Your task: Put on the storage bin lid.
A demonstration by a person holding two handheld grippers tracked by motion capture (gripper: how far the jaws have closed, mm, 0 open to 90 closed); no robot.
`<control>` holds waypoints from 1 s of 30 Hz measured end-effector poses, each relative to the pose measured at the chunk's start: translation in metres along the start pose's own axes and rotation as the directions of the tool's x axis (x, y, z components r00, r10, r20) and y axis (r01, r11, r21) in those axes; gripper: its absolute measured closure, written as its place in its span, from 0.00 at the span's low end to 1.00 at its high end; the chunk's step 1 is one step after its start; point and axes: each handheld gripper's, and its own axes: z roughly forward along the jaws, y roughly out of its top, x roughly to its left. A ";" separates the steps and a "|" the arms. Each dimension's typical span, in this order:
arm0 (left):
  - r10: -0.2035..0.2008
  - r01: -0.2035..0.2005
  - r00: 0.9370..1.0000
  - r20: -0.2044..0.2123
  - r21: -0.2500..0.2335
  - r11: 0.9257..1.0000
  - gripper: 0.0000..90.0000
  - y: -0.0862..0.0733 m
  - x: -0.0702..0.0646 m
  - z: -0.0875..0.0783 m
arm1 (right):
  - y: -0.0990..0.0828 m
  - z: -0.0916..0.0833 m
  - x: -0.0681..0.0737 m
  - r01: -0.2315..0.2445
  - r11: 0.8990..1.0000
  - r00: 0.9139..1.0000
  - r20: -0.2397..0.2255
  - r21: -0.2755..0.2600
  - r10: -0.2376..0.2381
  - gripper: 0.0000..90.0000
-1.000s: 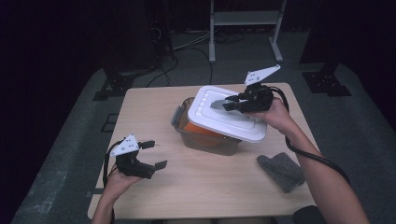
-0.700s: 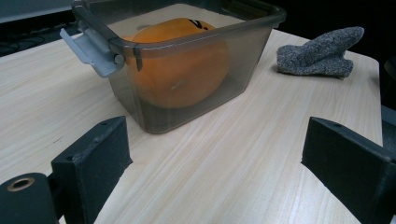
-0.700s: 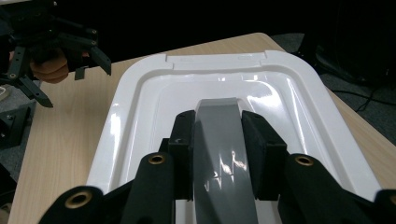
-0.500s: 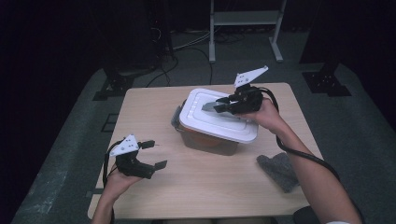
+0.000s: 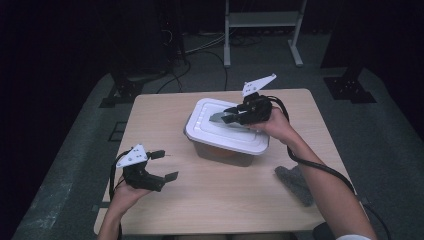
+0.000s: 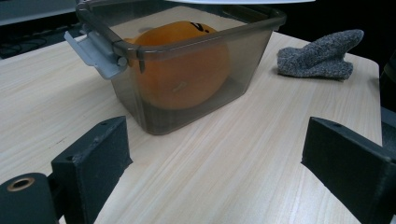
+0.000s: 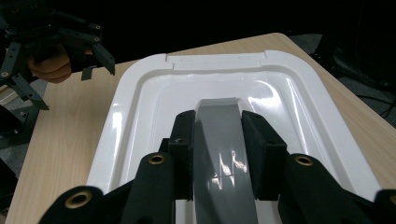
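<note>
Table (image 5: pixel 220 200) carries smoky container (image 6: pixel 187 84) near centre, orange toy (image 6: pixel 182 70) inside. White lid (image 5: pixel 225 127) sits askew over its rim, right gripper (image 5: pixel 227 116) clamped on the lid's grey handle (image 7: pixel 224 154). Grey cloth (image 5: pixel 295 182) at 4 o'clock. Left gripper (image 5: pixel 165 165), jaws wide, empty, at 8 o'clock.

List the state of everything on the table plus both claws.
Lid: white, held by its grey handle, above the box, not seated.
Box: upright, latch swung out.
Orange toy: inside the box.
Grey cloth: lying crumpled, untouched.
Right claw: shut on the handle.
Left claw: open, empty.
</note>
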 end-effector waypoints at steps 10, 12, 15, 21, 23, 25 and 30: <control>-0.001 0.001 1.000 0.000 0.003 1.000 0.08 -0.001 0.000 0.001 | -0.005 0.011 -0.007 -0.005 1.000 1.000 0.006 0.030 0.005 0.73; -0.002 0.002 1.000 0.001 0.004 1.000 0.08 -0.001 0.000 0.001 | -0.006 0.013 -0.008 -0.006 0.999 1.000 0.006 0.032 0.006 0.73; 0.001 -0.001 1.000 0.004 -0.002 1.000 0.08 0.000 -0.001 0.001 | -0.008 0.017 -0.010 -0.001 0.999 1.000 0.009 0.040 0.001 0.73; -0.002 0.002 1.000 0.003 -0.003 1.000 0.08 0.000 0.000 0.000 | -0.011 0.024 -0.015 0.009 0.998 1.000 0.009 0.054 -0.009 0.73; -0.003 0.003 1.000 0.002 -0.005 1.000 0.08 0.000 0.000 0.000 | -0.012 0.025 -0.016 0.004 0.999 1.000 0.007 0.053 -0.004 0.73; -0.006 0.006 1.000 0.002 -0.007 1.000 0.08 0.000 0.000 -0.001 | -0.013 0.026 -0.017 0.004 0.998 1.000 0.008 0.061 -0.005 0.73; -0.004 0.004 1.000 0.003 -0.005 1.000 0.08 0.000 0.000 0.000 | -0.013 0.028 -0.019 0.001 0.998 1.000 0.005 0.061 -0.001 0.73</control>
